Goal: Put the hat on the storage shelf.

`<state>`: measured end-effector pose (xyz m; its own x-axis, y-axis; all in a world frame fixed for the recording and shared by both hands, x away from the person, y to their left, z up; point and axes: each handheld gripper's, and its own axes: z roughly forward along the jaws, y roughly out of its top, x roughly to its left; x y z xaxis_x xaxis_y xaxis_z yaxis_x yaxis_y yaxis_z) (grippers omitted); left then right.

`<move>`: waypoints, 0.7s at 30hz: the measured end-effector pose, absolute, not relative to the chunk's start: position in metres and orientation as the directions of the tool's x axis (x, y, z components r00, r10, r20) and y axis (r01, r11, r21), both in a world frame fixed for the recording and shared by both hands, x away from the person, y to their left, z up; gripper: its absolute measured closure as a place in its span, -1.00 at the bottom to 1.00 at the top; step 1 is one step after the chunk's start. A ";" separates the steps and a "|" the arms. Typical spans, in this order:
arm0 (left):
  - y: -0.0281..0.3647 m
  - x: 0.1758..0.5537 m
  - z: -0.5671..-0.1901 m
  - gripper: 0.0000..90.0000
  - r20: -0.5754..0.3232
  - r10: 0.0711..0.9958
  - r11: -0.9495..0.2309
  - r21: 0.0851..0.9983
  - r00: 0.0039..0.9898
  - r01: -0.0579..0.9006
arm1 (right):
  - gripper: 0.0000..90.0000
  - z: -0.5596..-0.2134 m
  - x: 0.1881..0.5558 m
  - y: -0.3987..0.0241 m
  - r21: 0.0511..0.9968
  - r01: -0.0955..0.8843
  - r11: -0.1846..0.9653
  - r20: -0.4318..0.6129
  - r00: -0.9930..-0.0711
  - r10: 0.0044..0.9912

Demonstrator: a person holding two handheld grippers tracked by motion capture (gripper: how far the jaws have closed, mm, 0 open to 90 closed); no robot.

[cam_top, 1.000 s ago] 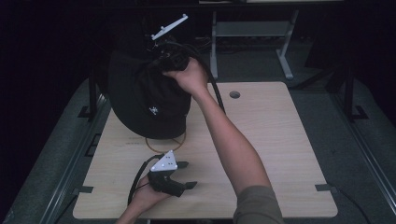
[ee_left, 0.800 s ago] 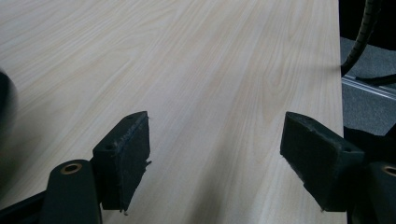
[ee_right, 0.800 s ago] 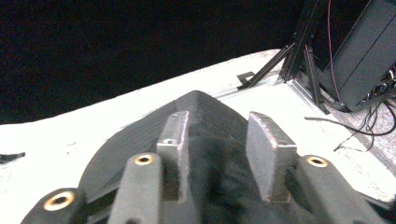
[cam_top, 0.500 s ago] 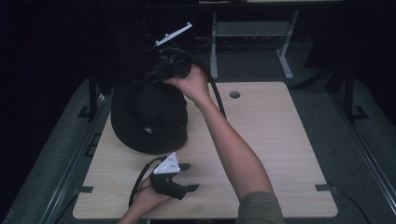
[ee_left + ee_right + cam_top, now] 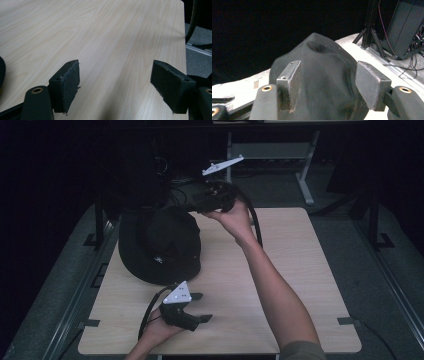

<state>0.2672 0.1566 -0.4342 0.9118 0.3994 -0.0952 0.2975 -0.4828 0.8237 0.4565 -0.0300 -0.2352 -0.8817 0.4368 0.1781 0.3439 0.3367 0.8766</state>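
Since a second ago, the black hat [image 5: 160, 247] is lying down flat on the table [image 5: 280, 285] instead of hanging up in the air. The right gripper [image 5: 192, 205] is hovering just past the hat's far edge, its jaws just spreading apart and pinching nothing. The left gripper [image 5: 200, 307] is waiting near the hat's front edge, jaws spread wide and empty.

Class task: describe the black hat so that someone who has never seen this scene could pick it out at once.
Start at the pale wooden table and go to its far left part. The black hat lies there, brim flat on the wood. It is the one soft, round thing, with a small white emblem on its crown.
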 end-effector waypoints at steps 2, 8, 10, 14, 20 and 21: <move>0.157 0.268 -0.434 -0.50 -0.095 0.403 -0.482 0.824 0.910 0.299 | -0.23 -0.239 0.456 -0.038 0.872 0.360 0.333 0.190 -0.874 0.446; 0.159 0.268 -0.433 -0.50 -0.080 0.404 -0.491 0.821 0.911 0.290 | -0.33 -0.249 0.449 -0.059 0.871 0.380 0.312 0.205 -0.858 0.472; 0.158 0.268 -0.434 -0.50 -0.082 0.410 -0.485 0.823 0.908 0.294 | -0.38 -0.252 0.445 -0.068 0.865 0.390 0.315 0.207 -0.851 0.483; 0.157 0.268 -0.434 -0.51 -0.088 0.415 -0.477 0.826 0.906 0.298 | -0.39 -0.256 0.440 -0.077 0.865 0.393 0.312 0.207 -0.846 0.491; 0.158 0.269 -0.434 -0.51 -0.084 0.417 -0.482 0.824 0.905 0.299 | -0.41 -0.262 0.434 -0.092 0.860 0.408 0.307 0.216 -0.836 0.505; 0.158 0.269 -0.434 -0.51 -0.084 0.416 -0.482 0.824 0.905 0.298 | -0.41 -0.263 0.432 -0.094 0.859 0.413 0.304 0.221 -0.834 0.506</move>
